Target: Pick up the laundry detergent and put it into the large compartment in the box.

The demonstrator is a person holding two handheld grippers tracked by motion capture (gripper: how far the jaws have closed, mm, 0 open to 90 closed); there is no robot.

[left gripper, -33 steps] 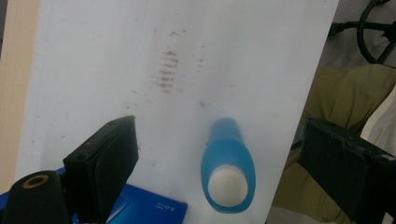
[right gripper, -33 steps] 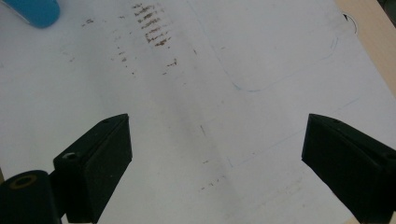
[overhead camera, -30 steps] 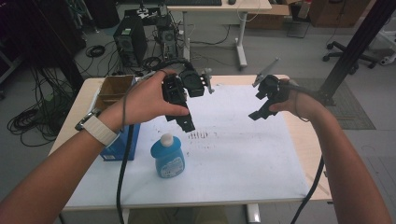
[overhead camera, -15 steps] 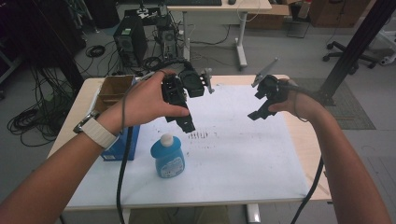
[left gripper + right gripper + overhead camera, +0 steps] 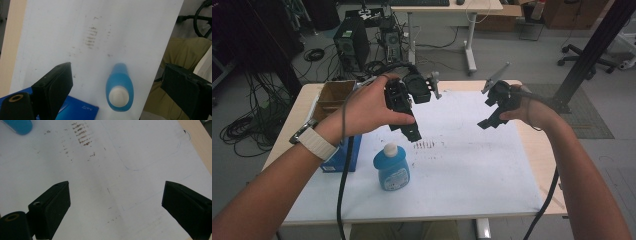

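White paper [image 5: 472,165] covers your table [image 5: 537,145], with a patch of brown smudges [image 5: 424,145] near its middle and a clutter of cables and computer cases on the floor beyond the far edge. Your left claw [image 5: 412,132] hangs above the paper with its jaws spread wide and nothing between them; they have just been opening a little further. The blue bottle [image 5: 392,167] with the white cap stands upright just below and on your side of that claw, apart from it, and in the left gripper view the bottle [image 5: 119,87] sits between the two jaws but well beneath them. A blue box [image 5: 339,155] lies just beside the bottle, on the claw's outer side, and a cardboard box [image 5: 332,97] sits farther back. Your right claw [image 5: 488,121] hovers well apart from the bottle, across the smudges, jaws likewise spread and empty.

My reading is that you are lining up to grasp the bottle. Keep the left claw as wide as it is and come straight down so the cap stays centred between the jaws. Aim for the body beneath the cap, not the cap itself. Watch the jaw nearest the blue box, since clipping it could knock the bottle over. Close only once both pads flank the bottle evenly.
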